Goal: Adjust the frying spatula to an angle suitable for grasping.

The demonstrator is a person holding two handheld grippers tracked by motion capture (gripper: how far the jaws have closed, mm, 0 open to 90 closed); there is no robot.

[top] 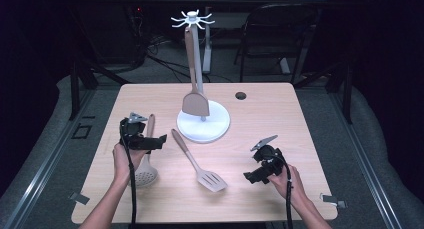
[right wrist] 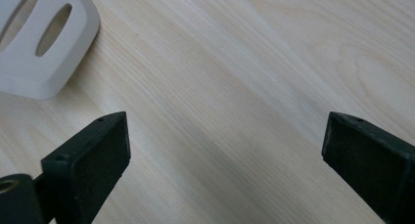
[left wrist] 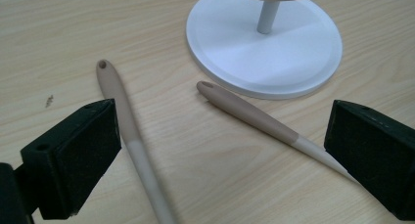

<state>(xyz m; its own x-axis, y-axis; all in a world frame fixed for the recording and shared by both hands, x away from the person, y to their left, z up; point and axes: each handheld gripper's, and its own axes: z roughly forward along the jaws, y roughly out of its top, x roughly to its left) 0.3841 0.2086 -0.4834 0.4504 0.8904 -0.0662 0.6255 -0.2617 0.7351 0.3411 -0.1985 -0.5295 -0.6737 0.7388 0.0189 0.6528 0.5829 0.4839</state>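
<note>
A white utensil stand [top: 216,127] rises at the table's middle back, with a tan solid turner [top: 195,104] hanging from its top hooks. A slotted spatula [top: 198,162] lies flat in front of the stand, head toward me. A round skimmer [top: 146,174] lies left of it, partly under my left hand. My left gripper [top: 159,141] hovers open over both tan handles; in the left gripper view [left wrist: 220,155] the skimmer handle [left wrist: 122,116] and the spatula handle [left wrist: 249,114] lie between its jaws, untouched. My right gripper [top: 252,178] is open above bare wood [right wrist: 225,160], just right of the spatula's head [right wrist: 39,43].
The stand's round base [left wrist: 274,62] sits just beyond the handle tips. A small dark hole [top: 241,95] marks the table top at the back right. A black chair [top: 280,34] and cables stand behind the table. Dark floor surrounds the table on all sides.
</note>
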